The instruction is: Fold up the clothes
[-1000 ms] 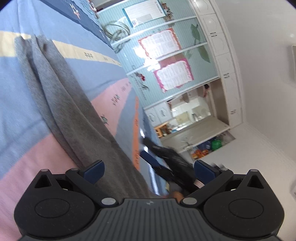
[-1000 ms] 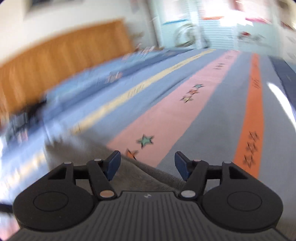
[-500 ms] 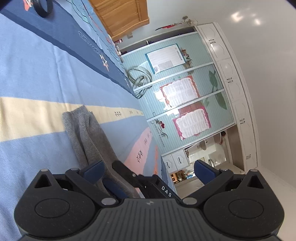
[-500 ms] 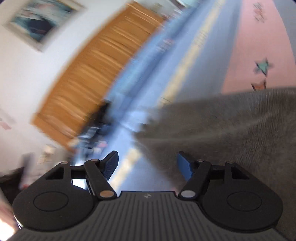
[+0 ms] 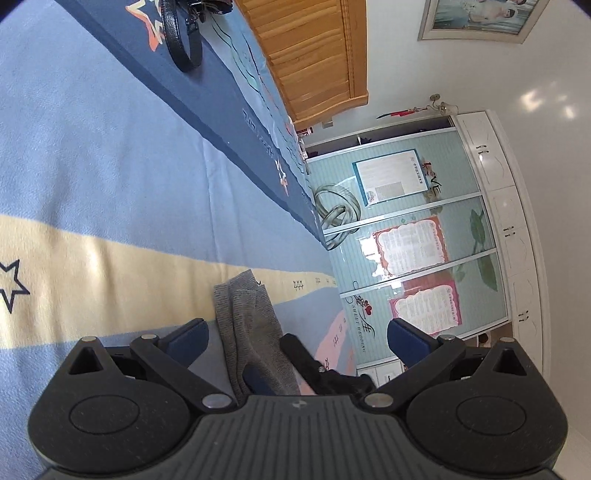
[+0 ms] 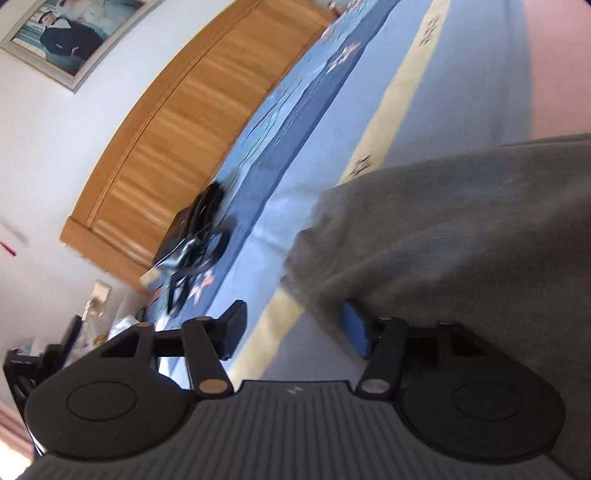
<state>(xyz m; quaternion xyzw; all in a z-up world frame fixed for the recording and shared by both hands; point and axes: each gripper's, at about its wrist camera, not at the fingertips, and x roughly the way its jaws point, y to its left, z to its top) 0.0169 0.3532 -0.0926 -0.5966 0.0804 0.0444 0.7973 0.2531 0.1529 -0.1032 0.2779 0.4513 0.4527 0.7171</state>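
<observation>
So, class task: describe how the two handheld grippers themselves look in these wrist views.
Both match: the left gripper and right gripper have matte black ribbed bodies, two round black discs, black linkage arms with silver pivots, and blue pads on the fingers. No cables or sleeves show.

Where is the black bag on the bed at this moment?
In the right wrist view the black bag lies left of centre on the dark blue stripe of the bedspread, close to the wooden headboard and away from the grey garment.

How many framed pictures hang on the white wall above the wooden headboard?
1. The framed picture hangs on the white wall above the wooden headboard, at the top left of the right wrist view. Others may be out of view.
</observation>
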